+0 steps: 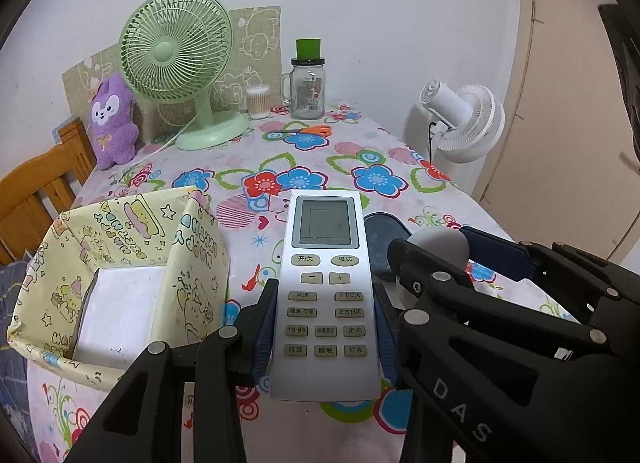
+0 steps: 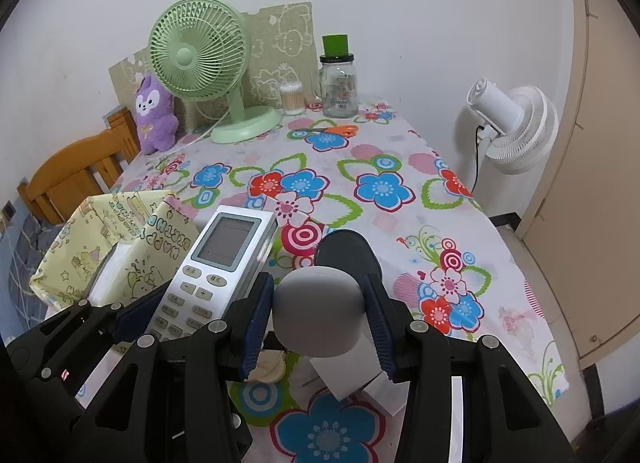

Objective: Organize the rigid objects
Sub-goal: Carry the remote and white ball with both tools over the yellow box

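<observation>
While your left gripper [image 1: 325, 327] clamps the remote [image 1: 325, 295] and your right gripper [image 2: 320, 327] the grey puck [image 2: 318, 313], the yellow box [image 1: 192, 263] wall at nine o'clock risks snagging.

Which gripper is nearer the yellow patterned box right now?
Left. The left gripper, clamping the remote, sits right beside the yellow patterned box. The right gripper, shut on the grey rounded object, is farther off, beyond the remote.

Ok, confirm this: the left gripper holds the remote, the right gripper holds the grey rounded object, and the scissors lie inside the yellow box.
Not quite. The left wrist view shows the scissors lying on the tablecloth near the glass jar, not in the yellow box. The rest stands.
</observation>
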The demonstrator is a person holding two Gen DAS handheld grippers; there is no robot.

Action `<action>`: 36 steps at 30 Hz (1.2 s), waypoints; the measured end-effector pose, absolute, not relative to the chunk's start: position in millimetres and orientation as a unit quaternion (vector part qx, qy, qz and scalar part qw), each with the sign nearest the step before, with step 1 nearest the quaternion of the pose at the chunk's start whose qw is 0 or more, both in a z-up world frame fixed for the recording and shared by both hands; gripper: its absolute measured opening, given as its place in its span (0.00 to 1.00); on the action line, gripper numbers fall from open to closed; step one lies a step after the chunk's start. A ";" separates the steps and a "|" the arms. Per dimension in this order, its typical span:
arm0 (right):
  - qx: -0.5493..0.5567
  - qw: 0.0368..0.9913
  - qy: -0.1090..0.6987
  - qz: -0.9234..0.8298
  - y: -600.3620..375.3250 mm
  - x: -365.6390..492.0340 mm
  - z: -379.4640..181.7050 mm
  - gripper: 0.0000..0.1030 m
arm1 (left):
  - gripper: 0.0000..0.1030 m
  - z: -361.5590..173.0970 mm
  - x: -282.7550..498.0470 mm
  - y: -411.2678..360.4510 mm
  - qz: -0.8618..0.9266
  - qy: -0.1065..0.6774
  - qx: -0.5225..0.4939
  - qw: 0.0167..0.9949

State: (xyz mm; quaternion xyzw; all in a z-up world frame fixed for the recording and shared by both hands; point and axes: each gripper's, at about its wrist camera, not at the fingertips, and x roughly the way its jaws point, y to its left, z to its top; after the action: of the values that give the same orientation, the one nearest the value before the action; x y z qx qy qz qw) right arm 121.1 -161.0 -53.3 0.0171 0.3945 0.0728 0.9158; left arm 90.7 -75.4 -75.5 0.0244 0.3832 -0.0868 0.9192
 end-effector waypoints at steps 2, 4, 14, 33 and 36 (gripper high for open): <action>0.016 0.915 0.395 0.075 -160.2 119.8 -50.6 0.48 | 0.43 -72.6 88.6 -74.6 -0.089 0.385 0.025 0.918; 0.015 0.915 0.395 0.078 -159.1 118.0 -47.2 0.48 | 0.43 -69.2 87.2 -73.6 -0.093 0.385 0.026 0.918; 0.008 0.921 0.379 0.086 -151.2 108.8 -26.9 0.48 | 0.43 -50.6 76.9 -67.5 -0.097 0.374 0.033 0.922; 0.003 0.923 0.371 0.103 -109.9 108.9 -3.9 0.48 | 0.43 -29.3 75.7 -28.6 -0.094 0.373 0.028 0.923; 0.002 0.923 0.369 0.106 -102.4 110.3 -1.8 0.48 | 0.43 -27.9 77.6 -21.5 -0.090 0.373 0.030 0.923</action>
State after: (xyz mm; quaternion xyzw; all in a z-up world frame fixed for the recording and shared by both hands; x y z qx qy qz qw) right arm 110.3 -102.4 -1.8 0.0016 0.3690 0.1060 0.9234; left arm 77.6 -21.5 -27.9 0.0302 0.3731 -0.0903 0.9229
